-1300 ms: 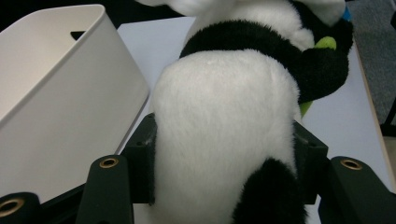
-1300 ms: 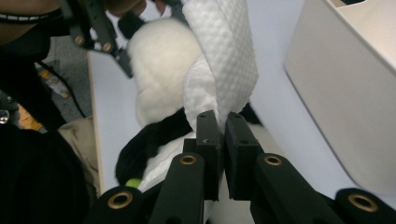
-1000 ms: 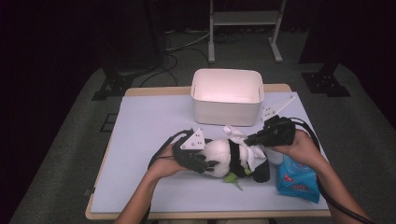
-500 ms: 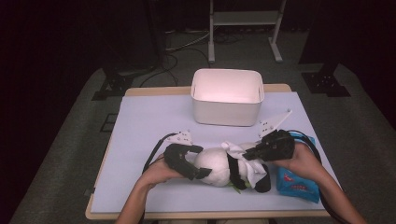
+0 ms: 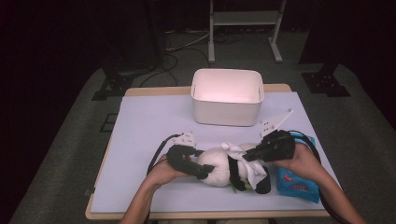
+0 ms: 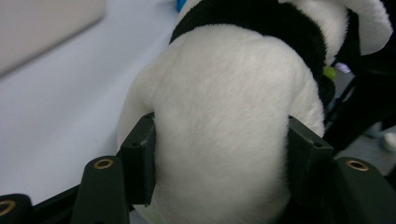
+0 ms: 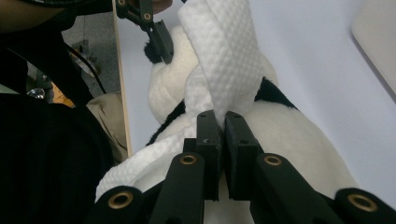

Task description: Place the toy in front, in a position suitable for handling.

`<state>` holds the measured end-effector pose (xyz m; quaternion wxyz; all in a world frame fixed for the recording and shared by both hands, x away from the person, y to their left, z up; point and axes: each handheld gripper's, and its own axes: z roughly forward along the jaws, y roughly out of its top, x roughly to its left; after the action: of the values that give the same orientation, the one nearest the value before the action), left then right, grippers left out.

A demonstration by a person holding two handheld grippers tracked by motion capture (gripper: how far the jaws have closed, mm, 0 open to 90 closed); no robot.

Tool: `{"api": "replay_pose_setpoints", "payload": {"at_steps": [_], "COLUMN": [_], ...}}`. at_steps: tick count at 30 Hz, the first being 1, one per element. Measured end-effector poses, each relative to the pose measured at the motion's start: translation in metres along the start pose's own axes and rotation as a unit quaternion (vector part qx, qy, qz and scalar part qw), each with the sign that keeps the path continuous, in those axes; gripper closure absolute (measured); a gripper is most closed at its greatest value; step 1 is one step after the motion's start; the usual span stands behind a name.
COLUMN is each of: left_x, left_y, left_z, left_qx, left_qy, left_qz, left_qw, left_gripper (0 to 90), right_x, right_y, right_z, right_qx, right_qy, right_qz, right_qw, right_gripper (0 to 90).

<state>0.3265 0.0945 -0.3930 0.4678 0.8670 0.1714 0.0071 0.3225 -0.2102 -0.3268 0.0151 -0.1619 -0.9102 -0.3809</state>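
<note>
White waffle-textured cloth draped over a plush panda, lying on its side at the near middle of the table, in front of the white bin and just beside a blue packet. Right gripper pinched tight on a gathered fold of the cloth, jaws all but meeting, nothing else between them. Left gripper at mid-width, jaws just closing inward on the rounded white end of the panda, pads dented into the fur on both flanks. Likely step: steadying the toy with one tool while drawing the cloth across or around it with the other. For a clean result: keep the left grip firm but shallow, enough to stop the soft body rolling, not so deep as to squeeze it out of the pads. Pull the cloth along its own length with the right gripper rather than straight up, to avoid lifting the panda off the table. Hold the fold well inside the pads, since a thin gathered edge probably slips under tension. Keep the free end of the cloth clear of the left jaws. Watch the blue packet at the right elbow, close enough to be nudged during a long pull.
</note>
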Motion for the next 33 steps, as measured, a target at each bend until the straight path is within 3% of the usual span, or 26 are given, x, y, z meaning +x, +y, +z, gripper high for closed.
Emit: {"api": "replay_pose_setpoints", "payload": {"at_steps": [4,6,7,8,9,11,13,16,17,18,19,21,24,26,29,33], "left_x": [-0.008,-0.013,-0.013,-0.016,-0.016,-0.019,-0.021,-0.023,-0.022,-0.022,-0.019,-0.018,-0.017,-0.012,-0.009,0.0], "left_y": [0.006,0.008,0.008,0.01,0.01,0.012,0.011,0.009,0.006,0.006,0.003,0.002,0.003,0.004,0.003,-0.006], "left_z": [0.001,0.001,0.001,0.002,0.002,0.001,0.002,0.004,0.003,0.003,0.003,0.004,0.004,-0.002,-0.007,0.001], "left_qx": [0.009,0.006,0.006,0.007,0.007,0.008,0.013,0.015,0.021,0.021,0.016,0.015,0.014,-0.006,-0.014,0.011], "left_qy": [0.048,0.066,0.066,0.083,0.083,0.113,0.121,0.117,0.101,0.101,0.078,0.066,0.049,0.015,0.014,-0.004], "left_qz": [0.058,0.078,0.078,0.095,0.095,0.12,0.129,0.135,0.128,0.128,0.103,0.095,0.085,0.05,0.038,-0.014], "left_qw": [0.9971,0.9948,0.9948,0.992,0.992,0.9862,0.9841,0.9838,0.9864,0.9864,0.9915,0.9931,0.9951,0.9986,0.9991,0.9998], "left_gripper": [38.9,39.8,39.8,39.8,40.0,40.0,39.7,37.1,35.2,32.5,28.4,23.3,17.1,13.8,13.8,6.7], "right_x": [0.0,-0.001,-0.001,-0.002,-0.003,-0.004,-0.005,-0.005,-0.006,-0.006,-0.008,-0.01,-0.009,-0.006,-0.005,-0.004], "right_y": [0.003,0.007,0.007,0.012,0.015,0.019,0.021,0.02,0.017,0.017,0.01,0.002,-0.004,-0.01,-0.014,-0.024], "right_z": [-0.002,-0.003,-0.003,-0.005,-0.006,-0.007,-0.007,-0.004,-0.004,-0.004,-0.004,-0.007,-0.008,-0.007,-0.006,-0.007], "right_qx": [-0.006,-0.008,-0.008,-0.01,-0.01,-0.012,-0.012,0.008,0.014,0.014,0.021,0.017,0.016,0.018,0.019,0.008], "right_qy": [0.003,-0.009,-0.009,-0.024,-0.029,-0.034,-0.039,-0.05,-0.05,-0.05,-0.052,-0.042,-0.046,-0.04,-0.036,-0.029], "right_qz": [0.001,-0.006,-0.006,-0.01,-0.012,-0.012,-0.014,-0.018,-0.016,-0.016,-0.007,-0.001,0.005,0.01,0.012,0.021], "right_qw": [1.0,0.9999,0.9999,0.9996,0.9994,0.9993,0.9991,0.9986,0.9985,0.9985,0.9984,0.999,0.9988,0.999,0.9991,0.9993], "right_gripper": [84.7,84.7,84.7,84.7,84.7,84.7,84.7,84.7,84.7,84.7,84.7,84.6,84.6,84.6,84.6,84.6]}}
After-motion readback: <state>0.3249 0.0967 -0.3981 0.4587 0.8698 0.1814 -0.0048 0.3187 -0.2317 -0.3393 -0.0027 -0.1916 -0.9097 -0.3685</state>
